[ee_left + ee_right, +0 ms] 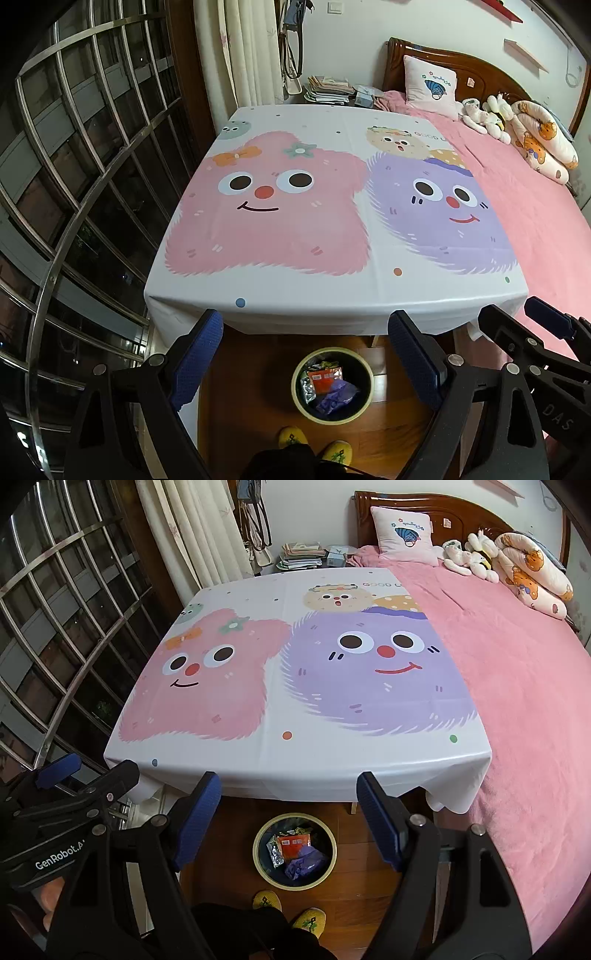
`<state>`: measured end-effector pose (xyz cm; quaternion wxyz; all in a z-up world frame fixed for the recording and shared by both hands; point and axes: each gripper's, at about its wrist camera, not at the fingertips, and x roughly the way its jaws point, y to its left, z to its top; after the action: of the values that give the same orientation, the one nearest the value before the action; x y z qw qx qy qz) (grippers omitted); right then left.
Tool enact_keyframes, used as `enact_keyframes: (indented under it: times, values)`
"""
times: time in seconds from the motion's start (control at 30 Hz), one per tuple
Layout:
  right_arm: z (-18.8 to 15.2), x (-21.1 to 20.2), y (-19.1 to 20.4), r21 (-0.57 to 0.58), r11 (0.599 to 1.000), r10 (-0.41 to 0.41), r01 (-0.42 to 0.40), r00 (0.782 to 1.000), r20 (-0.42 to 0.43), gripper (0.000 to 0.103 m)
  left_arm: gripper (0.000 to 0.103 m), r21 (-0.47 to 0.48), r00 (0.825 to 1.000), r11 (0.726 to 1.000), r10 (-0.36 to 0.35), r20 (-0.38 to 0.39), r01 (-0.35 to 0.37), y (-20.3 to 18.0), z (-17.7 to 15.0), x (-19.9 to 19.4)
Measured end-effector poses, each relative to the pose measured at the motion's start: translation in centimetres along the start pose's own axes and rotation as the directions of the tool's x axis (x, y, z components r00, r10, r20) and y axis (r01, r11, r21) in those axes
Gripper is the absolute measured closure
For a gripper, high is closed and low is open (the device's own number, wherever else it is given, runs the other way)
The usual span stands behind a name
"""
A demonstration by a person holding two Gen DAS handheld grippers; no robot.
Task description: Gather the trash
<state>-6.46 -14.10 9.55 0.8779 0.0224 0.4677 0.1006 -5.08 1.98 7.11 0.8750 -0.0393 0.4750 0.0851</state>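
Note:
A round bin [365, 373] [328, 843] stands on the wooden floor just in front of the table. Inside it lie an orange packet [324, 380] [293, 845], a crumpled purple piece [338, 397] [303, 864] and a silvery wrapper [307, 387] [274, 851]. My left gripper [306, 328] is held above the bin, open, with nothing between its blue pads. My right gripper [288, 790] is open and empty too, beside the left one. The table's cartoon cloth [314, 206] [295, 686] carries no loose items.
A pink bed [535, 229] [517, 683] with a pillow and soft toys adjoins the table on the right. A barred window [81, 166] fills the left. A nightstand with stacked papers [328, 88] is behind. The person's yellow slippers [293, 435] [266, 899] stand near the bin.

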Motion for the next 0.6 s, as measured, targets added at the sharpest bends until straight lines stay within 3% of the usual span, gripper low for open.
enact_keyframes:
  times: [0.6]
  values:
    - [-0.15, 0.26, -0.06, -0.002, 1.0, 0.004, -0.004, 1.0, -0.001, 0.029, 0.011, 0.0, 1.0, 1.0, 0.003, -0.002, -0.003, -0.23, -0.17, -0.08]
